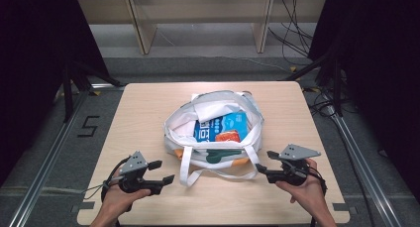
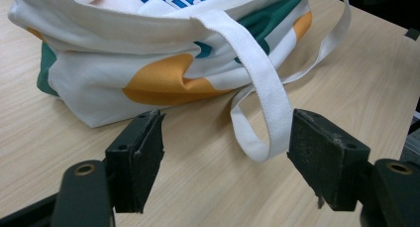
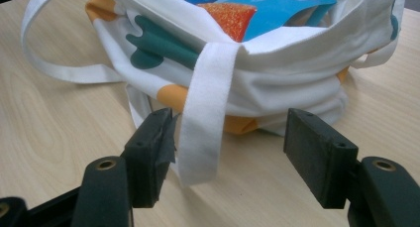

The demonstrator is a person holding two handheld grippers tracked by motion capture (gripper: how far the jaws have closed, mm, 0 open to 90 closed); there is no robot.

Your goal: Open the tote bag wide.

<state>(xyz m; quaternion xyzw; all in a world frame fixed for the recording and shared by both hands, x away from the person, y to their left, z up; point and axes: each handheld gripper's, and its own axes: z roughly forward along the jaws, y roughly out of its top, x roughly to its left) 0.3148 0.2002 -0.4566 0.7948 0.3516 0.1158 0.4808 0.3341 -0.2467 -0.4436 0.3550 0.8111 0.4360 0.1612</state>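
1. While the left gripper (image 1: pixel 157 171) hovers low over the counter (image 1: pixel 148 113), its fingers (image 2: pixel 136 160) stand wide apart, and in the left gripper view a loop of the bag's white strap (image 2: pixel 265 95) hangs between them, close to the right-hand finger; whether it touches that finger cannot be told.
2. Across from it, the right gripper (image 1: pixel 263 162) also has its fingers (image 3: pixel 148 155) spread wide; in the right gripper view another stretch of strap (image 3: pixel 205 113) drops between them, right beside the left-hand finger, with nothing clamped.
3. Each gripper is held in a hand: the left hand (image 1: pixel 121 197) at the near left of the counter, the right hand (image 1: pixel 304 187) at the near right, and both point inward at the bag.
4. Between the two grippers lies the bag (image 1: pixel 213 130), a white cloth tote with green and orange patches, sitting about mid-counter with its mouth open upward.
5. Inside the bag shows a blue packet (image 1: pixel 220 127) with an orange patch on it, resting against crumpled white cloth.
6. One strap loops out from the bag's near side onto the counter, reaching toward the person.
7. Beyond the counter's far edge stand pale wooden shelves (image 1: pixel 198 14), with cables (image 1: pixel 292 33) trailing on the floor at the right.
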